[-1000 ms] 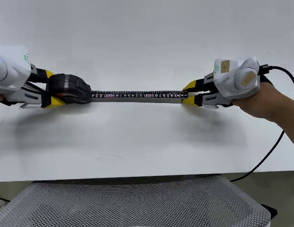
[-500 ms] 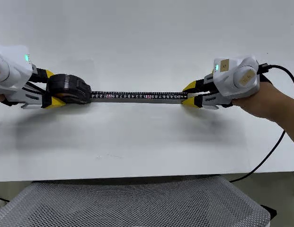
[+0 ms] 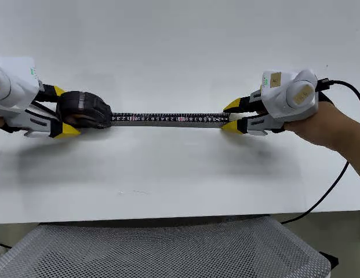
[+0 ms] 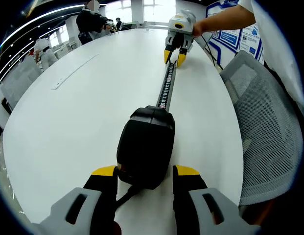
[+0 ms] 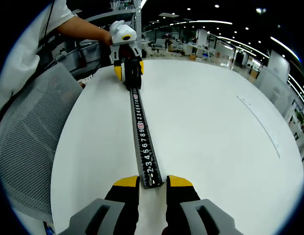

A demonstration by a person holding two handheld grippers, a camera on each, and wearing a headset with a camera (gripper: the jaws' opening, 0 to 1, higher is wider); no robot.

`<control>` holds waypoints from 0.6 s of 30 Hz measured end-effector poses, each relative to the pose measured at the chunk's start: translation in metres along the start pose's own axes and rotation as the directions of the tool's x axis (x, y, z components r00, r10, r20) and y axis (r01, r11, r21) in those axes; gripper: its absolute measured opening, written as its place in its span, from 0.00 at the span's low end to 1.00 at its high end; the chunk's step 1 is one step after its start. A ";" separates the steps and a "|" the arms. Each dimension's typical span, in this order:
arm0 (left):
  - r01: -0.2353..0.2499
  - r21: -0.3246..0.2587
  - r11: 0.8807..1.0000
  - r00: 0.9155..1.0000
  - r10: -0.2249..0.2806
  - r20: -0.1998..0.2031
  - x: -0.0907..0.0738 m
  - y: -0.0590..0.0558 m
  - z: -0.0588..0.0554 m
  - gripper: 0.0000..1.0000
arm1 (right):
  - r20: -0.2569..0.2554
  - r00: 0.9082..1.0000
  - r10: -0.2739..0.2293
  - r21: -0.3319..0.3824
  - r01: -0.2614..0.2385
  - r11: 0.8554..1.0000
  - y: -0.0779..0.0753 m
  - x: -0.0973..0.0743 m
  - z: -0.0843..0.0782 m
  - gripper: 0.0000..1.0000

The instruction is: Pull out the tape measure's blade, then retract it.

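The left gripper (image 4: 146,172) clamps the rigid case (image 4: 146,142) in its jaws, the right gripper (image 5: 152,182) pinches the tip of the thin, springy blade (image 5: 141,122), likely to whip back if freed.

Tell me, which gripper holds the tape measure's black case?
The left gripper: the black case sits between its jaws, while the right gripper holds the blade.

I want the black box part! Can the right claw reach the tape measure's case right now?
Probably not. The right claw is pinching the tip of the blade, a whole pulled-out blade away from the case, and the left claw grips that case on both sides.
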State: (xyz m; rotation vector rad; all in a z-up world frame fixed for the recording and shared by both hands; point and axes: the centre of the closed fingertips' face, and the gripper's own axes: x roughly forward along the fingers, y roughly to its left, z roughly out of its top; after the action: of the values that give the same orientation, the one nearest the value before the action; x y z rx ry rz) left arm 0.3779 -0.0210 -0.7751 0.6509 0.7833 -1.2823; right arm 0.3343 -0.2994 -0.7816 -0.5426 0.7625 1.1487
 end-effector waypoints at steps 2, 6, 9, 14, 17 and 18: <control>-0.014 -0.027 1.000 1.000 0.014 0.020 -0.002 0.001 0.003 0.45 | 0.027 0.999 -0.017 0.077 0.014 0.997 0.000 -0.002 0.006 0.23; -0.052 -0.065 0.996 0.998 0.055 0.040 -0.005 0.002 0.003 0.51 | 0.018 0.999 -0.029 0.082 0.028 0.996 0.001 -0.003 0.006 0.31; -0.077 -0.102 0.992 0.995 0.083 0.056 -0.009 0.002 0.003 0.54 | 0.030 0.998 -0.054 0.109 0.051 0.993 0.001 -0.005 0.008 0.37; -0.105 -0.146 0.984 0.990 0.118 0.077 -0.019 -0.001 0.000 0.55 | 0.027 0.995 -0.095 0.135 0.090 0.987 0.004 -0.008 0.005 0.46; -0.129 -0.178 0.975 0.986 0.145 0.079 -0.023 -0.003 -0.004 0.57 | 0.030 0.994 -0.102 0.148 0.097 0.984 0.008 -0.009 0.004 0.50; -0.132 -0.197 0.971 0.985 0.151 0.082 -0.024 -0.004 -0.005 0.58 | 0.029 0.994 -0.106 0.154 0.100 0.983 0.008 -0.009 0.003 0.51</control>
State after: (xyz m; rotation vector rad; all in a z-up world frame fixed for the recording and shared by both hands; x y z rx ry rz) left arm 0.3706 -0.0038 -0.7586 0.4778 0.7557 -1.0852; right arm 0.3252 -0.2996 -0.7723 -0.4268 0.7738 0.9934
